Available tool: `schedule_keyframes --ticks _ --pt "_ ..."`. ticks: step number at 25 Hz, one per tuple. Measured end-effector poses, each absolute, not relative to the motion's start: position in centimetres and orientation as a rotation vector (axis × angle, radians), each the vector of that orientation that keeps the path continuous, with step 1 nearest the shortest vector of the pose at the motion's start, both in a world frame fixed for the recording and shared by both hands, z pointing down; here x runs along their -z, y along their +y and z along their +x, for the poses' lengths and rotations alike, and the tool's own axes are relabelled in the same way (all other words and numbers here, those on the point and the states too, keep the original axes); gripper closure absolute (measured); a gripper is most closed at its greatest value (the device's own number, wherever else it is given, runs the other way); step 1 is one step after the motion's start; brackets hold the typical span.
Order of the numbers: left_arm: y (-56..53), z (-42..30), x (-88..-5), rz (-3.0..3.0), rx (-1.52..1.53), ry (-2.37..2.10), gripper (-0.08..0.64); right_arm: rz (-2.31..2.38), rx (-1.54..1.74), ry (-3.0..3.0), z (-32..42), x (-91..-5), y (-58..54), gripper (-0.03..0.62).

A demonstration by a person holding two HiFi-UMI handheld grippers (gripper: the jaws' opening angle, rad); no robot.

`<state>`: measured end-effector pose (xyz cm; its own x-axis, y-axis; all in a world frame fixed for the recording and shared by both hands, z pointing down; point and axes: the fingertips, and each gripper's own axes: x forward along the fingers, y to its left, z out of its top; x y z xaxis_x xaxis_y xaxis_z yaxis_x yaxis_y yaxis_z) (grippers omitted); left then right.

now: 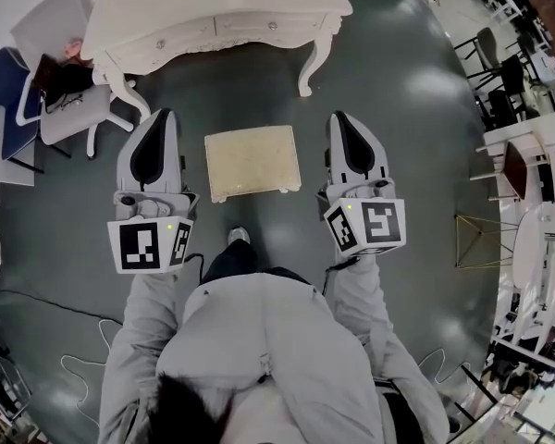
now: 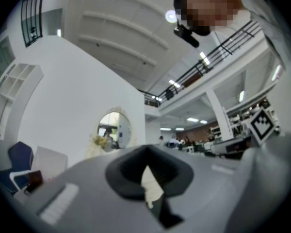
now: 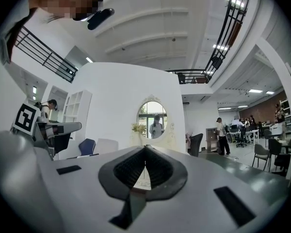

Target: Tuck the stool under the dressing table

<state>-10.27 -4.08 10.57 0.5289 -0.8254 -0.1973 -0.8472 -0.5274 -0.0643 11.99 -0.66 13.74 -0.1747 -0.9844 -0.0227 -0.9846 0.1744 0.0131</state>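
- So the stool point(image 1: 252, 162) sits on the floor just short of the dressing table point(image 1: 213, 12). It's not under it yet, and it roughly faces the gap between the front legs.
- The left gripper point(image 1: 164, 114) and right gripper point(image 1: 339, 117) flank it, both with fingers pressed together on nothing. I'd guess it's going to be a shove, not a carry.
- Biggest worry: the stool's right side lines up close to the table's right front leg point(image 1: 306, 74). Push straight and that corner could catch the leg, then jam or jolt the table.
- Closed tips on a padded top or a thin edge can slip off. They could also push one side harder, so the stool twists on the floor.
- Push too high and it may tip rather than slide.
- The grey chair point(image 1: 60, 100) stands off the table's left corner, so a leftward skew heads toward it.
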Motion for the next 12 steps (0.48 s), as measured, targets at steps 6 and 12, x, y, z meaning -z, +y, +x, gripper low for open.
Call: schedule_keyframes --ticks 6,12 --pt "-7.4 -10.4 -14.2 -2.688 -0.154 1.423 0.552 -2.077 0.09 2.42 11.7 -18.0 -3.4 0.589" --pt "-8.7 -10.1 -19.3 -2.792 -0.084 1.427 0.552 -2.135 0.267 2.444 11.8 -23.4 -4.2 0.589"
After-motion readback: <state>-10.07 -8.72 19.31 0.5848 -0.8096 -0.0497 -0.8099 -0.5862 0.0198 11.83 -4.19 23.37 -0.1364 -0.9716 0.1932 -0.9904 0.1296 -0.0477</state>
